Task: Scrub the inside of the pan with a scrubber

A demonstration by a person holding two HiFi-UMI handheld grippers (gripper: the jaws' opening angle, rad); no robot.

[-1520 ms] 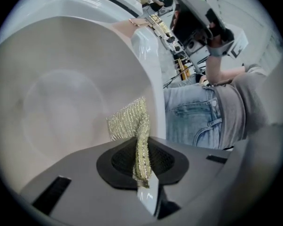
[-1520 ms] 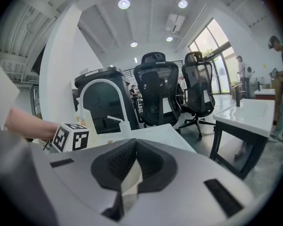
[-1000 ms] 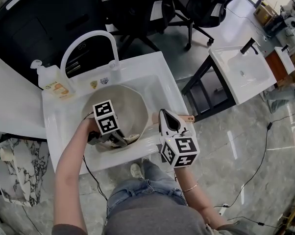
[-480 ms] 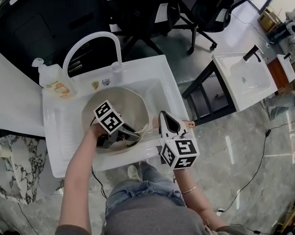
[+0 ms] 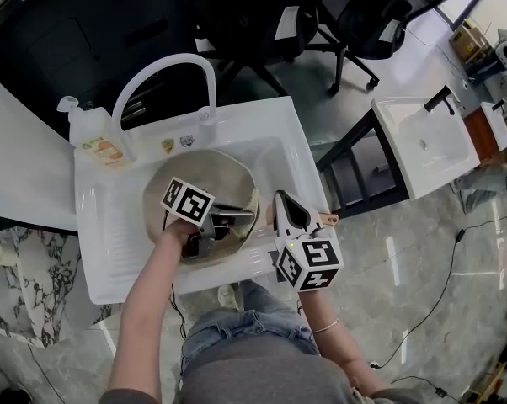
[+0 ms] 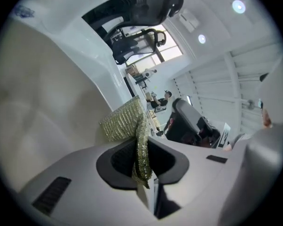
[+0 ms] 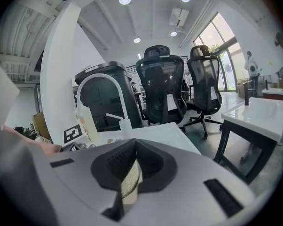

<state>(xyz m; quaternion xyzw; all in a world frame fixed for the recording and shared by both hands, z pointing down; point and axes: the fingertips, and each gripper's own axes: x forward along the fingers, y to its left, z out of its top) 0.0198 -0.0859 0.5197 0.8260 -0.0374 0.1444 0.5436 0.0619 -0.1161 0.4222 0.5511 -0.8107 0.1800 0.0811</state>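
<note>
L gripper [image 6: 142, 166] pinched shut on gold mesh scrubber [image 6: 125, 121], inside the beige pan [image 5: 205, 175], close to its wall. R gripper [image 7: 129, 180] clamped on pan rim, pan sitting in white sink [image 5: 274, 129]. Scrubber prob. soft, floppy: pinch deep at the fold. Pan prob. stiff, slick: hold by the rim.

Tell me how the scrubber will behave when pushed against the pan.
The scrubber looks floppy: it folds and drapes where the left gripper pinches it. Probably light, being thin woven mesh. Its free end will likely bend against the pan rather than press firmly.
</note>
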